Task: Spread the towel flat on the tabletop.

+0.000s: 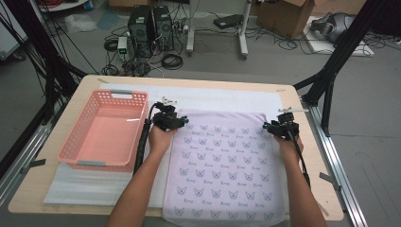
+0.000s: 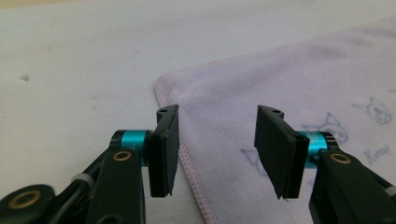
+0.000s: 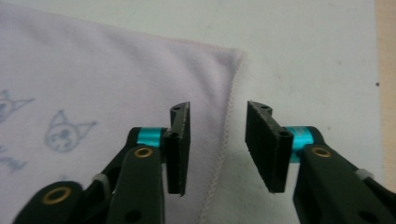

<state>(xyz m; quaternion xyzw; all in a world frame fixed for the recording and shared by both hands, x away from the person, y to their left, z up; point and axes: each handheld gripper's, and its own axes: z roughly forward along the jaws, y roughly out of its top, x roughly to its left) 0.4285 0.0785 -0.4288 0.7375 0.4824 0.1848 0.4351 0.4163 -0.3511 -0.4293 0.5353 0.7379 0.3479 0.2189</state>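
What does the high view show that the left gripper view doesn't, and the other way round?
The high view alone takes in the pink plastic slotted basket left of the cloth, the wooden table, both forearms and the right gripper at the cloth's far right corner.

The left gripper view alone gives close detail: the stitched hem at the cloth's corner running between that gripper's open jaws, which do not press on it.

Both show the lilac cloth printed with small blue cat faces, the white mat beneath it, and the left gripper.
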